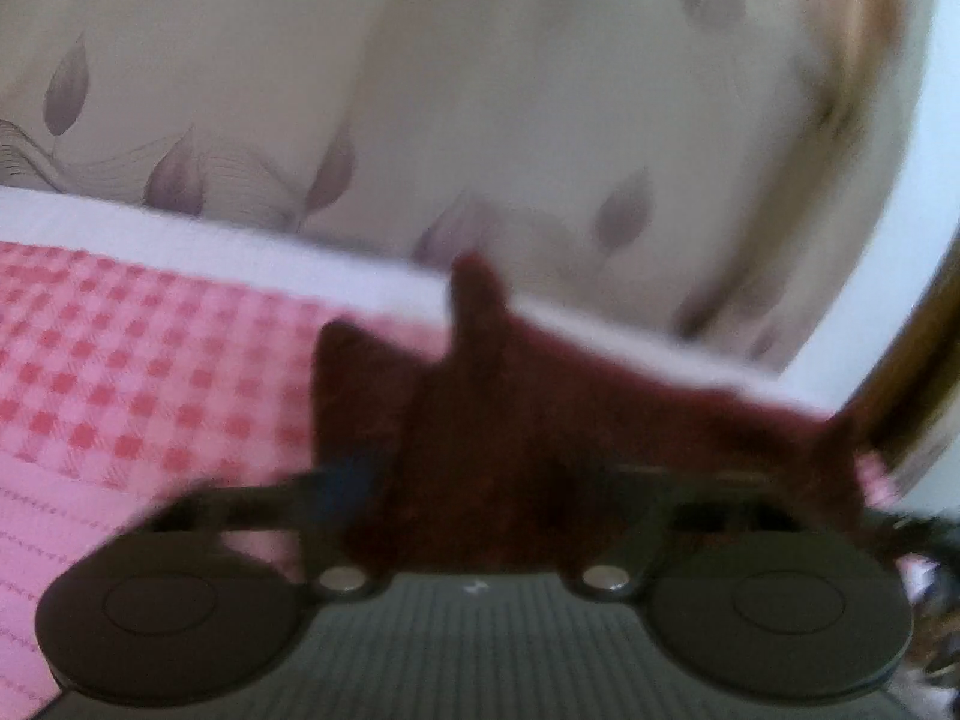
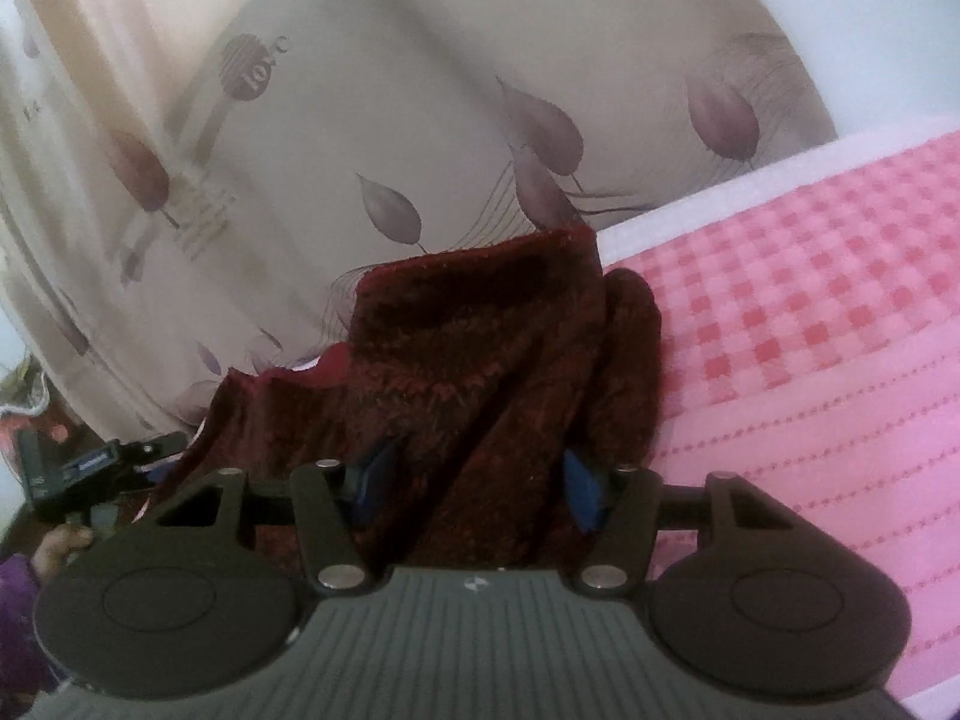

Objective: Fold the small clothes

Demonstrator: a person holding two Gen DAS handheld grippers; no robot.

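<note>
Pink gingham bed cover (image 2: 810,312), white band along its far edge, pale curtain with leaf print (image 2: 420,120) hanging behind it. Both views look across the bed toward that curtain.

Dark red plush garment (image 2: 480,360): lifted off the bed, bunched, slung between the two tools. In the right wrist view it rises straight ahead of the fingers, long folds running from the fingers up and away toward the curtain, top hem highest at the far end. A lower edge sags off to the left, toward the other tool.

Right gripper (image 2: 474,486): blue fingers (image 2: 579,489) stand roughly half open, with the cloth running between them. Whether the pads truly pinch the fabric or it merely drapes through, I cannot tell.

Left gripper (image 1: 480,480): view badly blurred. The garment (image 1: 540,420) covers the fingertips entirely; only a hint of a blue pad (image 1: 345,480) shows at the left. Fingers read as closed, seemingly on the cloth, since the fabric bunches right at the tip and stretches off to the right.

The left tool's dark body (image 2: 90,468) shows at the left edge of the right view, with a hand (image 2: 60,546) below it.

Judgement: the cloth's long axis runs side to side between the tools. The left side has the firmer hold, so the coming move likely turns on the right fingers securing their edge.
</note>
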